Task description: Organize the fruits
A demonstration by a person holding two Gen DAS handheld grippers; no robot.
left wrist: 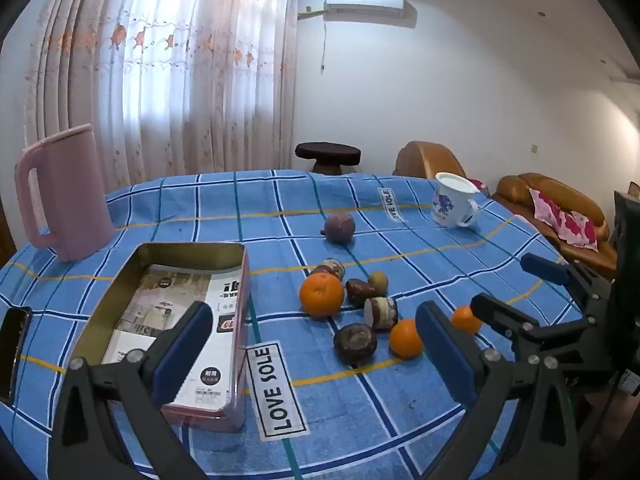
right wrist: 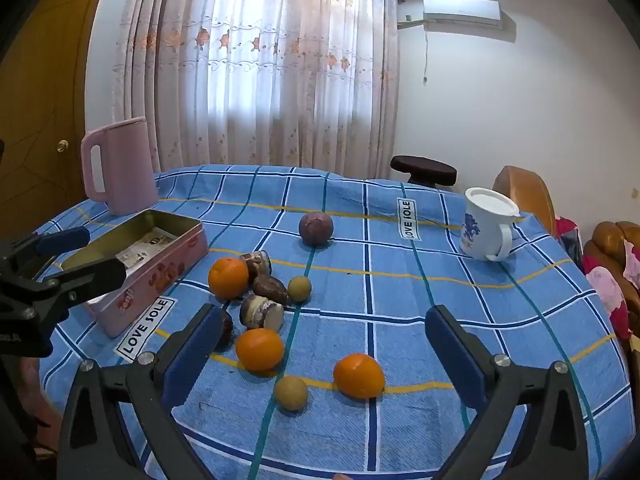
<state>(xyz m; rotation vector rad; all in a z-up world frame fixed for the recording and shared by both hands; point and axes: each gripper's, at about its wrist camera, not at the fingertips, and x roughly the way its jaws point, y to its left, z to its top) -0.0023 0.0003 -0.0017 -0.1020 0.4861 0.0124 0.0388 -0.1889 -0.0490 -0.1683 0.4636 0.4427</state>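
1. Left hand-held gripper (left wrist: 316, 356): jaws fully apart, nothing between them, hovering over the worktop (left wrist: 400, 420) between the open pink rectangular metal tin (left wrist: 236, 360) and the fruit pile. Right hand-held gripper (right wrist: 324, 356): also wide apart and empty.
2. Fruit all loose on the blue checked tablecloth (right wrist: 500, 360), none in the tin yet. Nearest the right gripper: small round orange citrus (right wrist: 359, 375), tan ball-shaped fruit (right wrist: 291, 393), second orange citrus (right wrist: 259, 350).
3. Cluster just beside the tin: larger orange citrus (right wrist: 228, 278), brown stubby cut-ended pieces (right wrist: 262, 312), dark brown round fruit (left wrist: 355, 343). Purple-red round fruit (right wrist: 315, 228) sits apart, further back.
4. Handling guess: citrus light, soft-skinned, rolls easily. Grip across the widest middle, gentle squeeze.
5. Round fruits have no real long axis. The stubby piece lies on its side, axis roughly level, cut face toward the right camera; grip across its barrel.
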